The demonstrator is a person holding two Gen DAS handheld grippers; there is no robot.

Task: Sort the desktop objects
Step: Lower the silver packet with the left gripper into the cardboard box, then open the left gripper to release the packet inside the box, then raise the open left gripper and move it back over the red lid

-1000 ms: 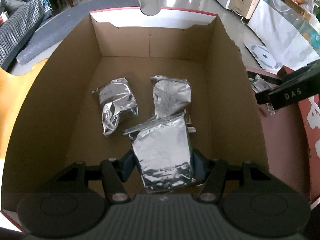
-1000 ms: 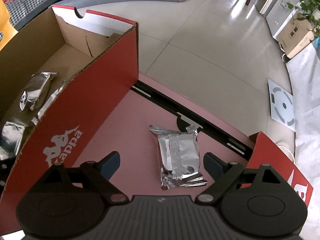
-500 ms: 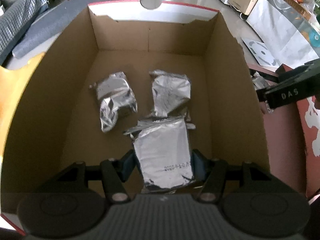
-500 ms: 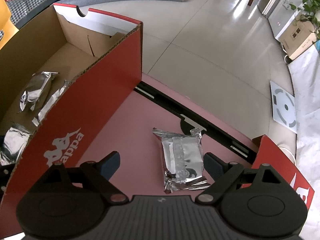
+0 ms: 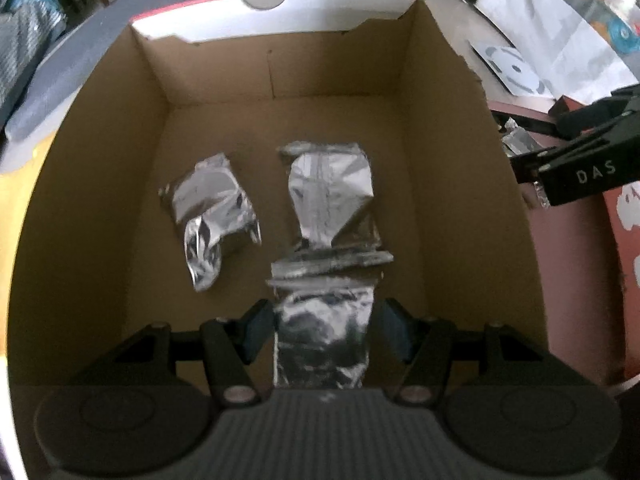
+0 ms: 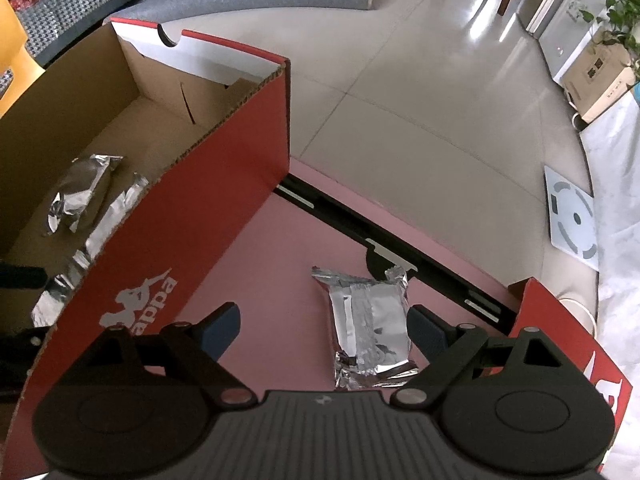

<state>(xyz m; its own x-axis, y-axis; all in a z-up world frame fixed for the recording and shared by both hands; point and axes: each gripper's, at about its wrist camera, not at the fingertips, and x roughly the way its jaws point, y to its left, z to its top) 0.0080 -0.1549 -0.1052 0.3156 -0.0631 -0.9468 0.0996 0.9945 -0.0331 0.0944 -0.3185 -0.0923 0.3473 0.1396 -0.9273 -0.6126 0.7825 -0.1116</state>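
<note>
My left gripper [image 5: 325,326] is inside the cardboard shoebox [image 5: 448,168], shut on a silver foil packet [image 5: 322,332] held low over the box floor. Two more foil packets lie on the floor ahead, one at the left [image 5: 210,212] and one in the middle [image 5: 332,196]. My right gripper [image 6: 324,330] is open over the pink table [image 6: 276,264] outside the box's red wall [image 6: 192,232]. A foil packet [image 6: 370,320] lies on the table just inside its right finger [image 6: 426,330].
A second red box part [image 6: 560,328] stands at the right edge of the table. A black strip [image 6: 400,248] runs along the table's far edge. The right gripper's body [image 5: 580,160] shows beyond the box wall in the left wrist view. The tiled floor [image 6: 420,100] lies beyond.
My left gripper has sunk lower into the box with its packet. My right gripper has edged forward and left, so the table packet now lies beside its right finger.
</note>
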